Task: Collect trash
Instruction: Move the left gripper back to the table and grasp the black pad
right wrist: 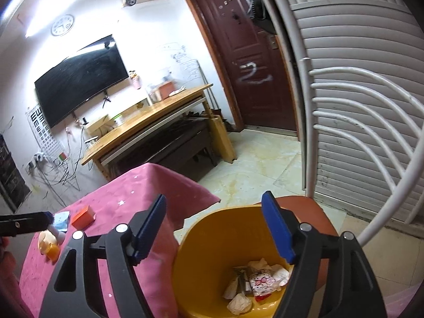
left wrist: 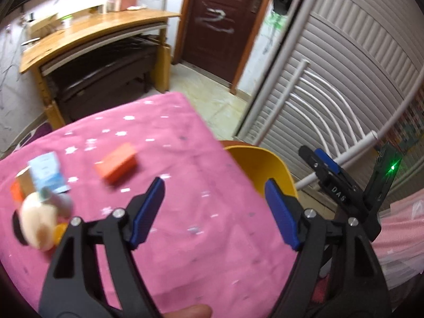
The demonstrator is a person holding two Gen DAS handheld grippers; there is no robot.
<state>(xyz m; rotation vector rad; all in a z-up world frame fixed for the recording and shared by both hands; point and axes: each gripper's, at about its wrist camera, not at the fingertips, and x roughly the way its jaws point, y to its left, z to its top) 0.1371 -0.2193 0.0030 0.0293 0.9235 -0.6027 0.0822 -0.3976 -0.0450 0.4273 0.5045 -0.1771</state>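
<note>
Blurring table items (left wrist: 39,193); yellow bin (left wrist: 261,169) half-hidden

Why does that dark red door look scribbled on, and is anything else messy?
The dark red door has white smears across its middle, like paint or chalk. Crumpled wrappers lie inside the yellow plastic bin, where they belong. Small packets sit scattered on the pink star-patterned tablecloth.
</note>
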